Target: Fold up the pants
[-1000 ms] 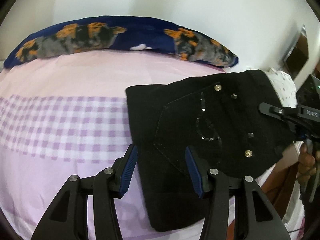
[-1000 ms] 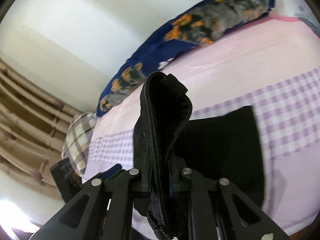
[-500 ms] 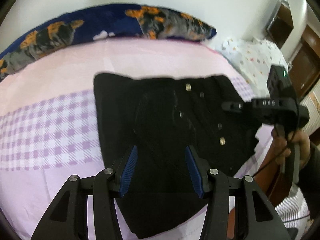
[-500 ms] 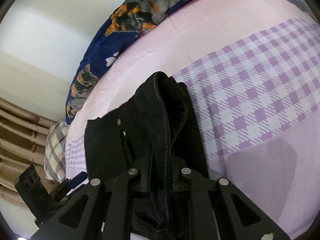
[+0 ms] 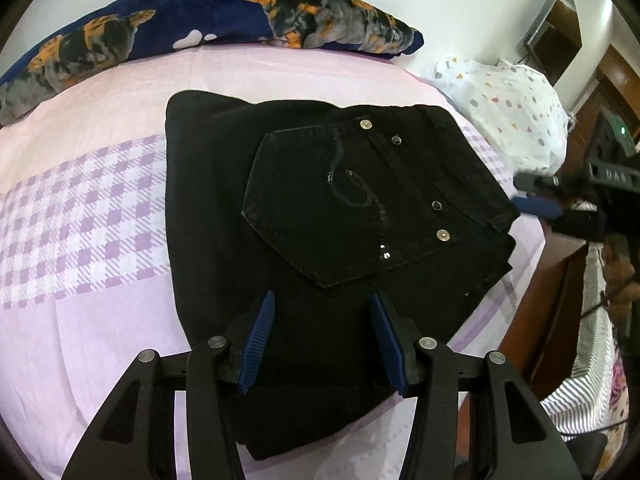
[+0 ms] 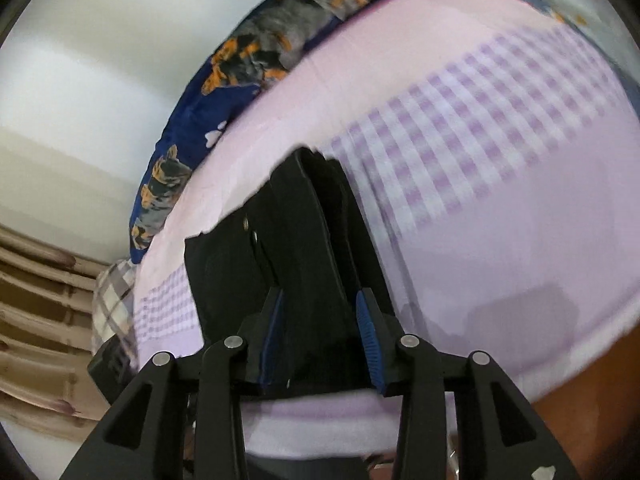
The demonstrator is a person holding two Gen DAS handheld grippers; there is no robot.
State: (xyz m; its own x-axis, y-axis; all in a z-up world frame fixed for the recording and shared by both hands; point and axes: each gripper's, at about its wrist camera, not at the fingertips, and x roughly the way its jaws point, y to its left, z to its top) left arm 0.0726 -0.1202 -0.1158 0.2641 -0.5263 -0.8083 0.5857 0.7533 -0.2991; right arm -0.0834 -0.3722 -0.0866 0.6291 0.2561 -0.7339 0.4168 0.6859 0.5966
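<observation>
The black pants (image 5: 320, 216) lie folded flat on the pink and purple checked bedsheet (image 5: 80, 232), back pocket with studs facing up. My left gripper (image 5: 322, 312) is open and empty, hovering over the near part of the pants. My right gripper (image 6: 320, 300) is open, its blue pads on either side of the waistband edge of the pants (image 6: 304, 240) without pinching it. The right gripper also shows in the left wrist view (image 5: 536, 200), just off the pants' right edge.
A long navy pillow with an orange dog print (image 5: 200, 24) lies along the wall at the back of the bed. A white spotted bundle (image 5: 512, 108) sits at the bed's right. The bed's near edge and wooden furniture (image 5: 560, 300) are at right.
The right gripper lowered the raised waistband onto the folded pants and opened its fingers. The top layer now lies flat. The left gripper stayed open and shifted over the pants.
</observation>
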